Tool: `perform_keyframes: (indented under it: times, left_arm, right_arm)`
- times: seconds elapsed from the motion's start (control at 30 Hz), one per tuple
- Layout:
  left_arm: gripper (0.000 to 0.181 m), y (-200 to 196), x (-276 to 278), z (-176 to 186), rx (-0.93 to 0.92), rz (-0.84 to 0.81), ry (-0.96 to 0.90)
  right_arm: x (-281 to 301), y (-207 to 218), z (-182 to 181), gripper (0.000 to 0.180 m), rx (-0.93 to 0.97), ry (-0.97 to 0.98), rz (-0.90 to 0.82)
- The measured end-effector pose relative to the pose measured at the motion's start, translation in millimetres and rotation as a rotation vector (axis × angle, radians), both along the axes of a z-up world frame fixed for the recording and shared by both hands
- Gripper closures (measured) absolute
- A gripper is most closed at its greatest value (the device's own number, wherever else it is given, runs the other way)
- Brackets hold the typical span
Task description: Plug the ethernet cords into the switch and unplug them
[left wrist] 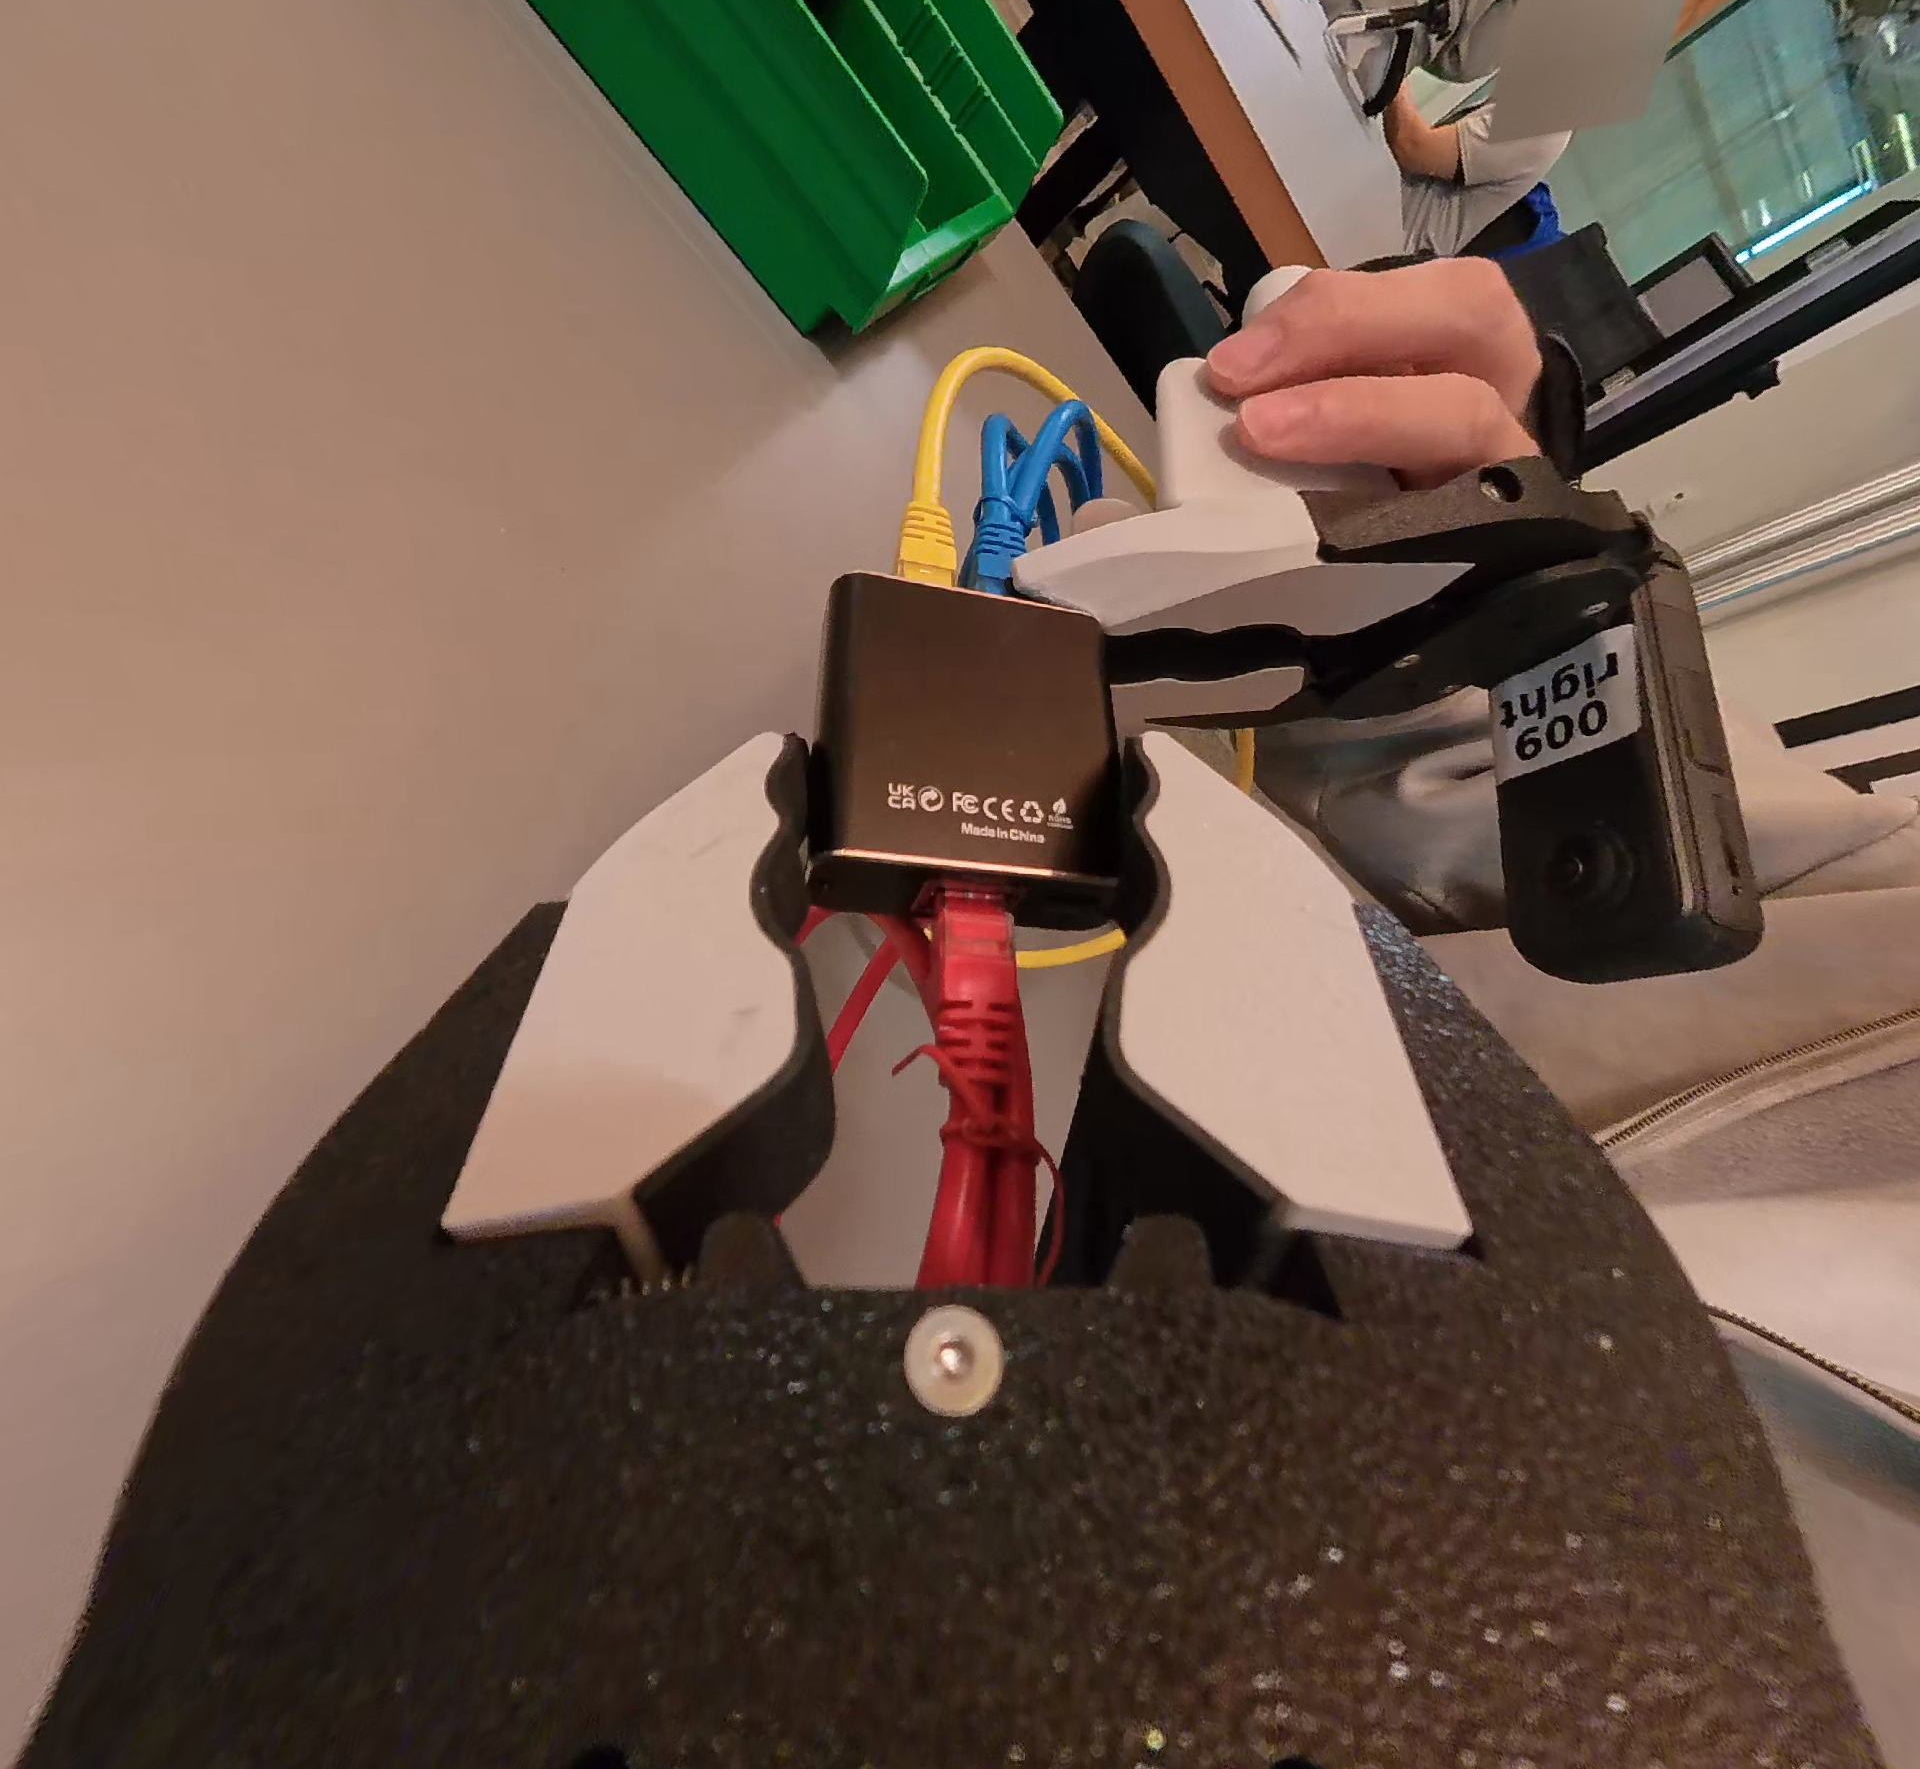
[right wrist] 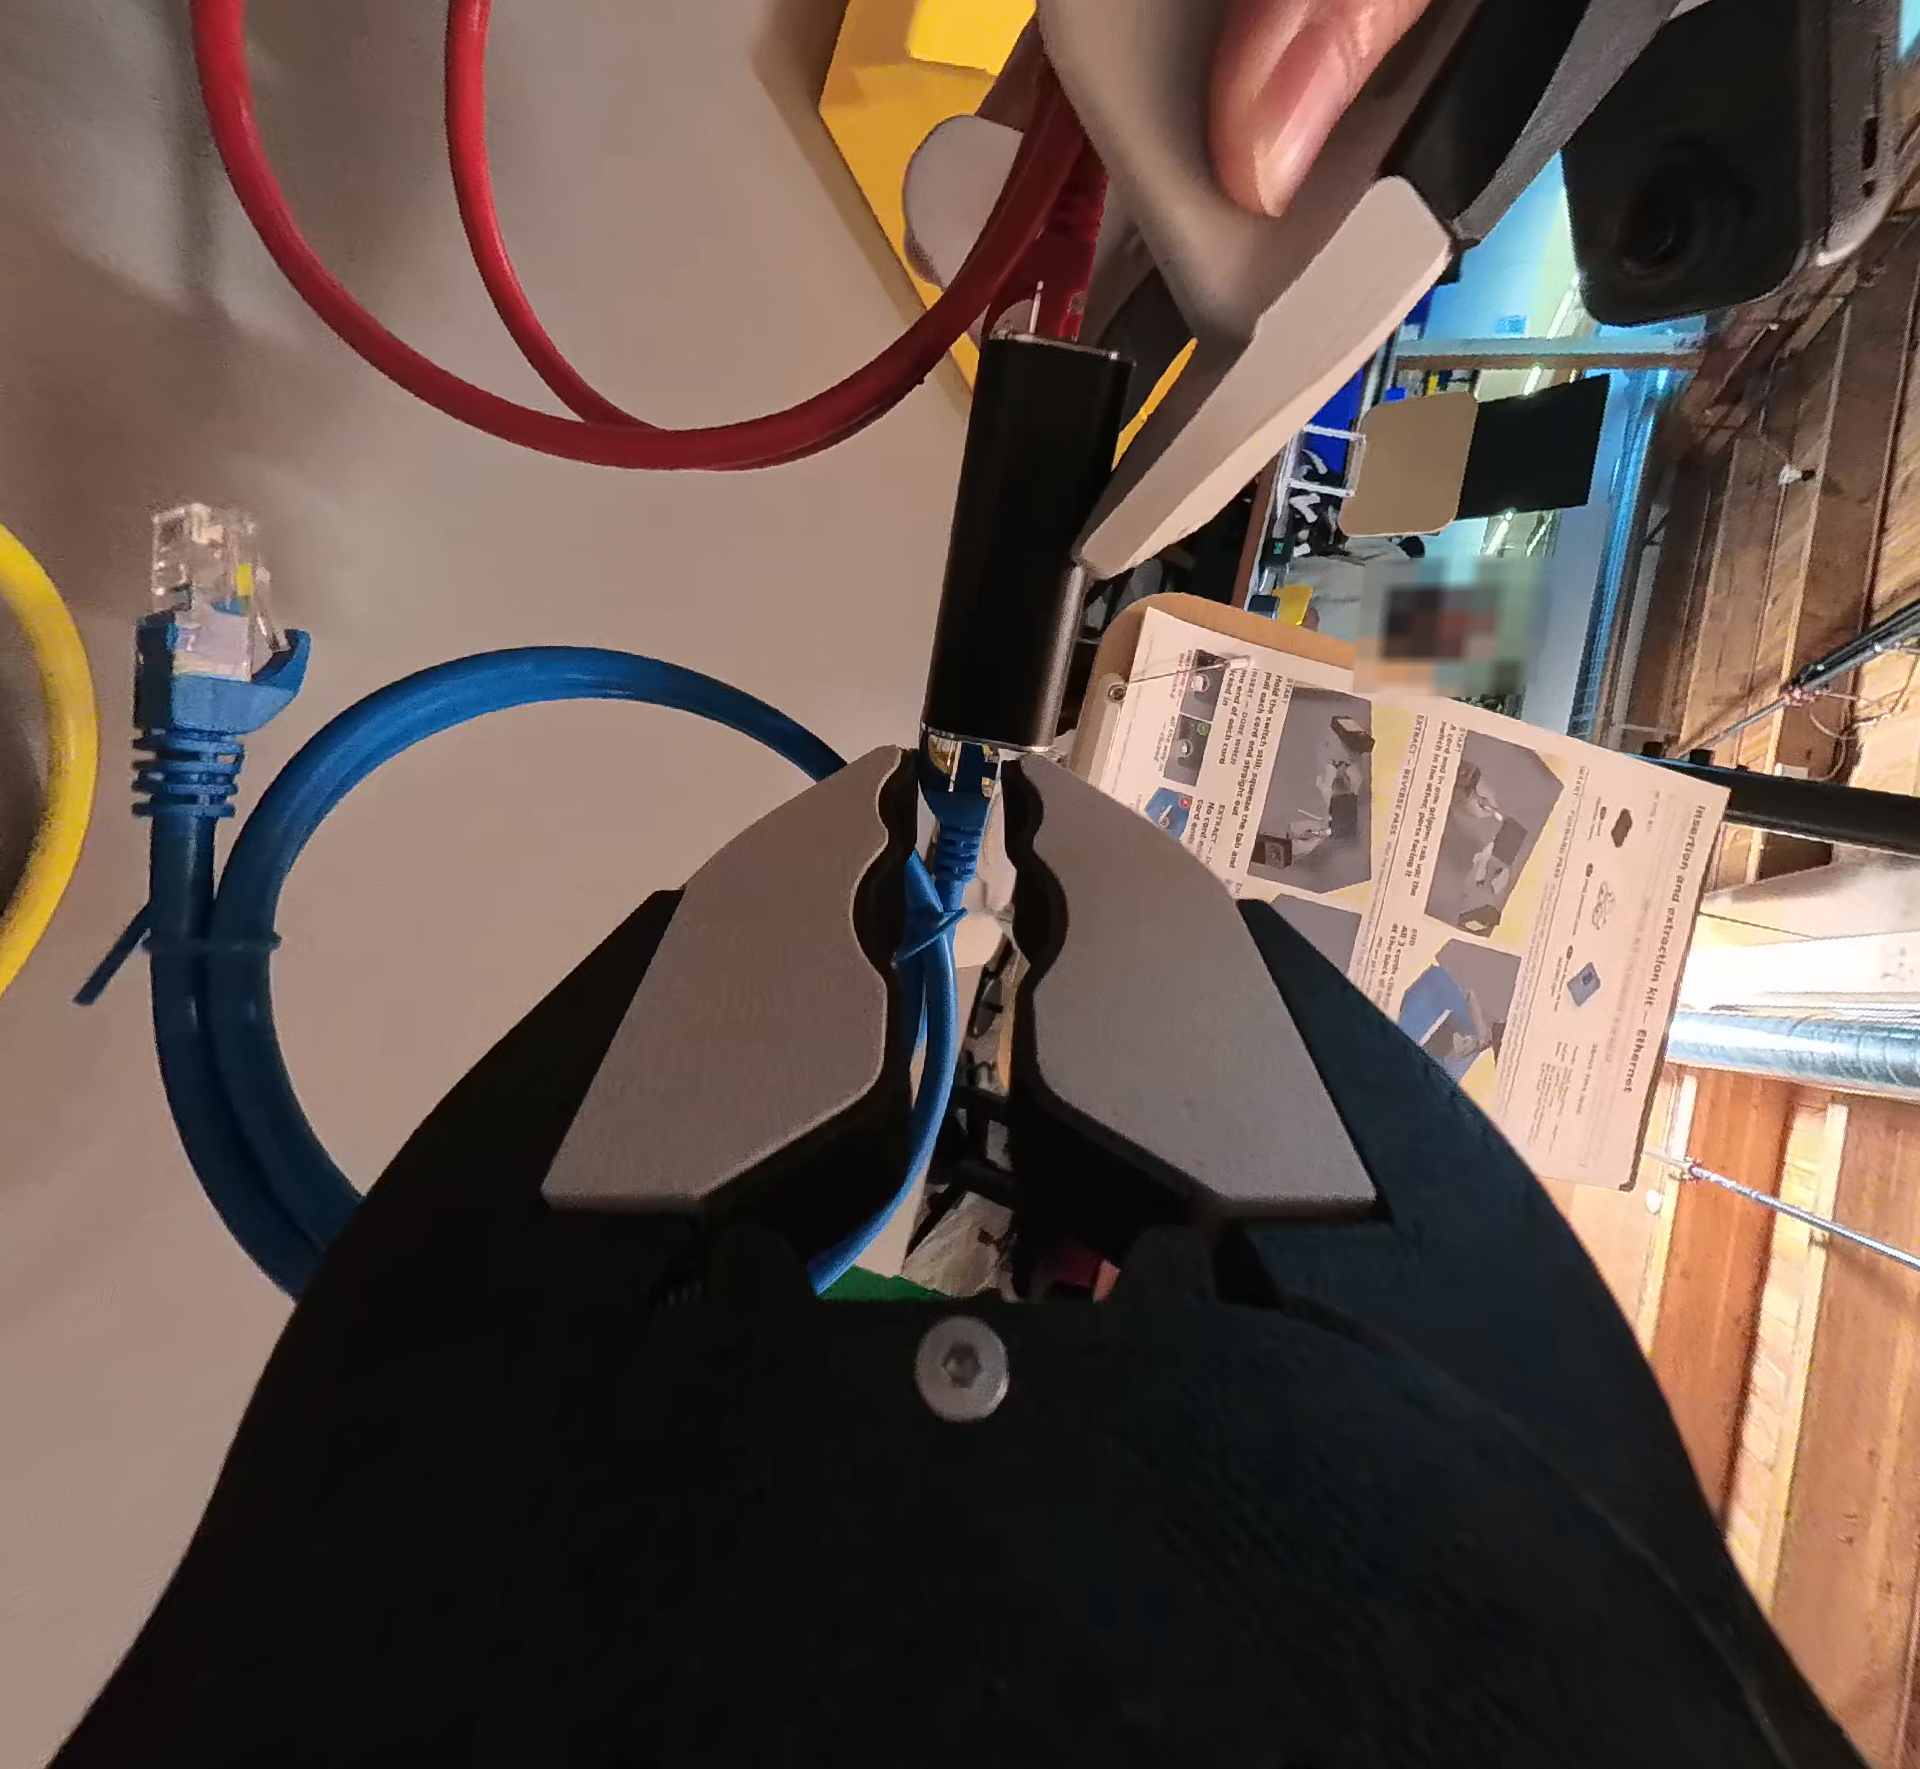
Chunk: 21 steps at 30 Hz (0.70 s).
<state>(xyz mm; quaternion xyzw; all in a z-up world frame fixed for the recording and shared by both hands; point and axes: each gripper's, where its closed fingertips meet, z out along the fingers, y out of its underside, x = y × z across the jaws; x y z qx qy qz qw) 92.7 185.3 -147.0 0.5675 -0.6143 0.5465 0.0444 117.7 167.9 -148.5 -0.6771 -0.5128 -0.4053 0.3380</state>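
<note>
Two grippers: left fingers (left wrist: pixel 966 810) pinch the switch (left wrist: pixel 966 732) lengthwise; right fingers (right wrist: pixel 956 784) pinch the blue plug (right wrist: pixel 958 800).

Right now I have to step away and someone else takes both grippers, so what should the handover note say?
Left gripper: shut on the black switch, held up off the table.
Right gripper: around the blue plug at the switch's port; whether it pinches is unclear.
Red cord is plugged into the switch's near end, yellow cord into the far end beside the blue one.
The blue cord's other end lies free on the table.
Whether the blue plug is fully seated cannot be told. The unplugging appears to be still to come.
</note>
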Motion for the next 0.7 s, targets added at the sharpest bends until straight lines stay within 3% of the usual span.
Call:
perform_keyframes:
  times: [0.17,0.23,0.3,0.37,0.7]
  left_arm:
    - [0.125,-1,0,-1,-0.009,-0.006,0.006]
    - [0.125,-9,-1,0,-0.021,-0.036,0.007]
    - [0.125,-13,1,3,-0.003,-0.029,-0.008]
    - [0.125,-12,3,6,0.017,-0.021,-0.029]
    - [0.126,-8,-2,7,-0.049,-0.019,-0.014]
  right_arm:
    - [1,1,-1,0.162,-0.001,0.066,-0.017]
    - [-6,6,3,0.144,0.036,0.114,-0.001]
    - [-8,6,-1,0.154,-0.005,0.099,-0.024]
    - [-5,7,4,0.154,0.032,0.027,-0.016]
    - [-7,2,9,0.155,0.082,0.063,0.008]
